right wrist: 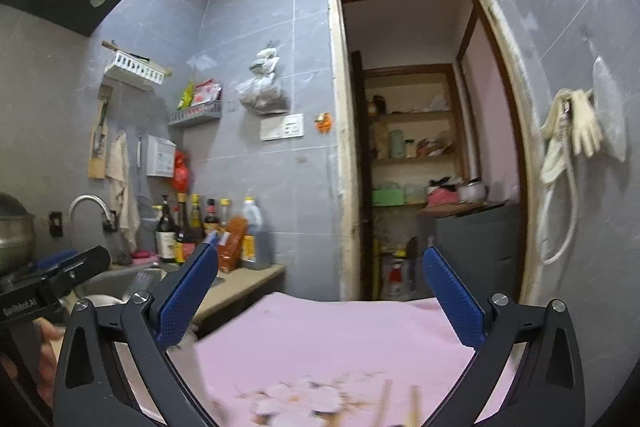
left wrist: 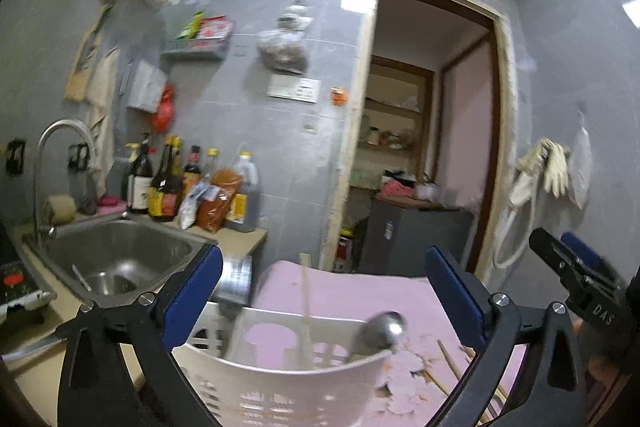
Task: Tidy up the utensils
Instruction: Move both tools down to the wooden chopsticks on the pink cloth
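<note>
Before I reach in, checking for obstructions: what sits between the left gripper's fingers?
The white utensil basket sits low between the open left gripper, with a spoon and chopstick inside. Left wrist view.

The white basket [left wrist: 288,383] is cut off by the bottom edge; the chopsticks [right wrist: 400,407] are blurred and cropped.

— Left gripper [left wrist: 324,291] spread wide, nothing between its pads.
— Below it, a white basket [left wrist: 280,383] on the pink cloth [left wrist: 360,291] — a metal spoon [left wrist: 378,331] standing inside, chopsticks [left wrist: 452,367] lying beside.
</note>
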Demonstrator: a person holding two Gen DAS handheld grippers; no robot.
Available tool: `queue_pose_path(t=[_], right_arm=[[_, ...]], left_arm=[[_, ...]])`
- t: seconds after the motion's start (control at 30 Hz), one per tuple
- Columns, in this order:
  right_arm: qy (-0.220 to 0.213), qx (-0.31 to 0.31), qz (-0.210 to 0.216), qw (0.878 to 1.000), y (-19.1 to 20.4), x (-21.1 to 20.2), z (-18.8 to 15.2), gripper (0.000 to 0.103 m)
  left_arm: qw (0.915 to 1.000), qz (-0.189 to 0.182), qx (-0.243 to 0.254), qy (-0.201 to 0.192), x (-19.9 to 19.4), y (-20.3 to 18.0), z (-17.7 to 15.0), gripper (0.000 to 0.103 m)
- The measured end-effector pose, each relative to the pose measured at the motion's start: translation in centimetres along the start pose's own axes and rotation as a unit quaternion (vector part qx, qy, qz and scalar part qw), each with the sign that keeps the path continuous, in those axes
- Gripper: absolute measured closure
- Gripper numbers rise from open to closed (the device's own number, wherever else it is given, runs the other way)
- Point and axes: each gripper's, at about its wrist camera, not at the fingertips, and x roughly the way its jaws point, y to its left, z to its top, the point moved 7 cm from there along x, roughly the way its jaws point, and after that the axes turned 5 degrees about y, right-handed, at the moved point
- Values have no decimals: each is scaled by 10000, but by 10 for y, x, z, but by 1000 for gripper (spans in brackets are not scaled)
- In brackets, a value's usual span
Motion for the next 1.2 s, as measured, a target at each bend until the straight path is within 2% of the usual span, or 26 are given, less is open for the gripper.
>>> queue_pose_path(t=[0.23,0.4,0.57,0.7,0.93,1.0,1.13,1.2], right_arm=[[-32,-281,-424,9987,-42,-35,-3,0],[176,-375,-675,9969,-72,-50,-14,0],[530,-421,-835,9942,-97,-53,-31,0],[894,-361,-775,9923,-112,-50,-47,0],[1490,-31,-359,9882,-125,-39,-71,0],[1621,24,-294,9863,-126,-35,-76,3],[2019,39,-161,9793,-125,-22,-90,19],[2262,109,-58,9740,-125,-13,-98,25]], left_arm=[[9966,-418,688,177,4,-58,-15,3],[9912,-788,874,614,16,-93,-35,3],[9838,-944,1058,1094,33,-120,-59,3],[9776,-944,1226,1426,47,-134,-79,3],[9608,-1028,1329,2206,72,-143,-115,3],[9542,-1097,1287,2470,79,-145,-124,3],[9421,-1199,1192,2897,89,-147,-139,5],[9356,-1264,1145,3093,95,-148,-145,11]])
